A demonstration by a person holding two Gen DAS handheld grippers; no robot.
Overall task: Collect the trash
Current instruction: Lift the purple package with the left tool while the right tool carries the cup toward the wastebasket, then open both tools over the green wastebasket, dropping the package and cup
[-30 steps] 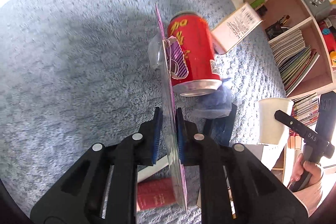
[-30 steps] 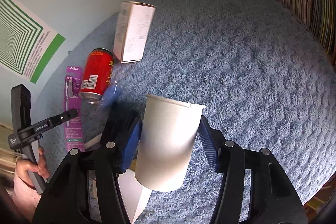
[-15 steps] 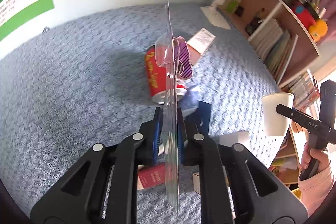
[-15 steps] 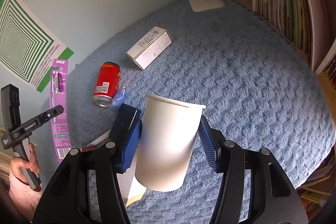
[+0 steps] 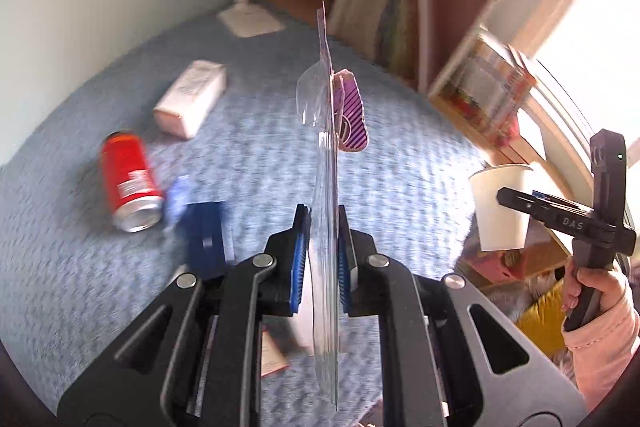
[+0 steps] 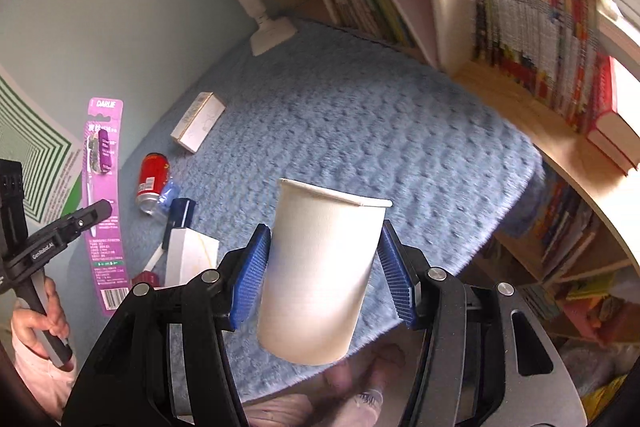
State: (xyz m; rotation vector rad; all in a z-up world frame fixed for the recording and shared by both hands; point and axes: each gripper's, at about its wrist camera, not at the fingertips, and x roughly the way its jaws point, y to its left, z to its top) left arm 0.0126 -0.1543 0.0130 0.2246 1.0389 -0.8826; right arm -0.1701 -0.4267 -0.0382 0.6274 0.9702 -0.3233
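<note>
Above the blue bedcover (image 6: pixel 360 131), the left gripper (image 5: pixel 323 259) pinches the toothbrush package (image 5: pixel 326 163) and the right gripper (image 6: pixel 324 279) clamps the paper cup (image 6: pixel 320 267), so carrying is in hand; next, I judge, a bin must be found.

A blue fuzzy blanket (image 6: pixel 360 131) covered the surface. At two o'clock, a wooden bookshelf (image 6: pixel 516 95) held rows of books (image 6: pixel 532 39); a white lamp base (image 6: pixel 272 35) sat at eleven o'clock.
</note>
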